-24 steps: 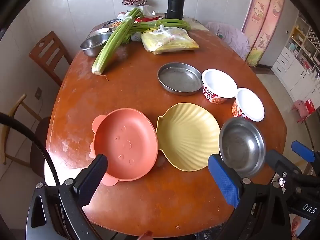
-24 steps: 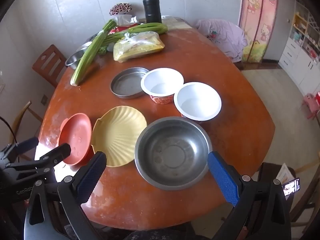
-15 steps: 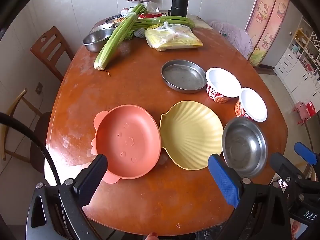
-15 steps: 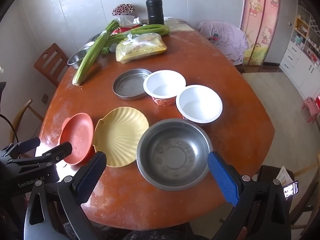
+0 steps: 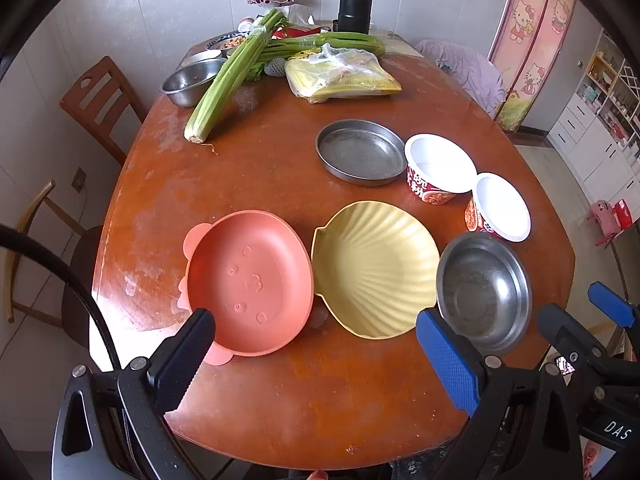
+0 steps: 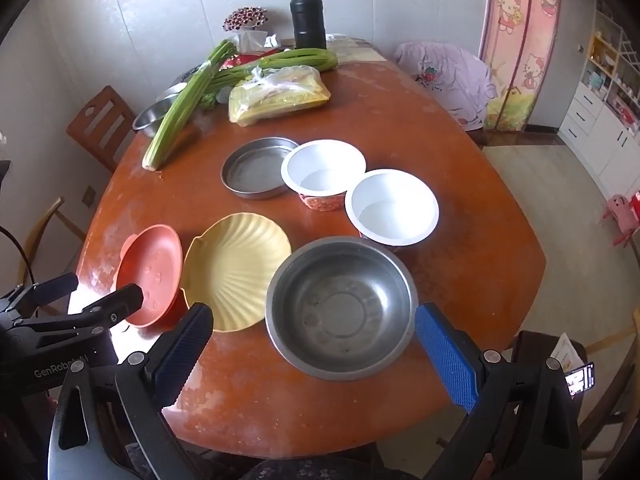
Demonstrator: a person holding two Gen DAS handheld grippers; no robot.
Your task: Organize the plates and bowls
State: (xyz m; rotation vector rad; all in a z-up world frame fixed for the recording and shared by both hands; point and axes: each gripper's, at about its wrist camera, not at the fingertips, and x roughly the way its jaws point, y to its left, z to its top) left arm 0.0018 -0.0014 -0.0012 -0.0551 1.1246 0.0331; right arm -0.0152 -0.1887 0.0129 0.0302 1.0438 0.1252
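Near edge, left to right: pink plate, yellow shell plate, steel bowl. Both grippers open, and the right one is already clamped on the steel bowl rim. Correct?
Not quite. The right gripper is open but grips nothing: in the right wrist view its fingers sit apart on either side of the steel bowl, off the rim. Left gripper open too. The order holds: pink plate, yellow shell plate, steel bowl.

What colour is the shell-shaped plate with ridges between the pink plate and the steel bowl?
Pale yellow shell-shaped plate; the left wrist view shows it best.

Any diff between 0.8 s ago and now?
Only the cameras drift: in both views the table scene sits slightly lower in frame. Left gripper and right gripper remain open and empty. Pink plate, yellow shell plate and steel bowl stayed put.
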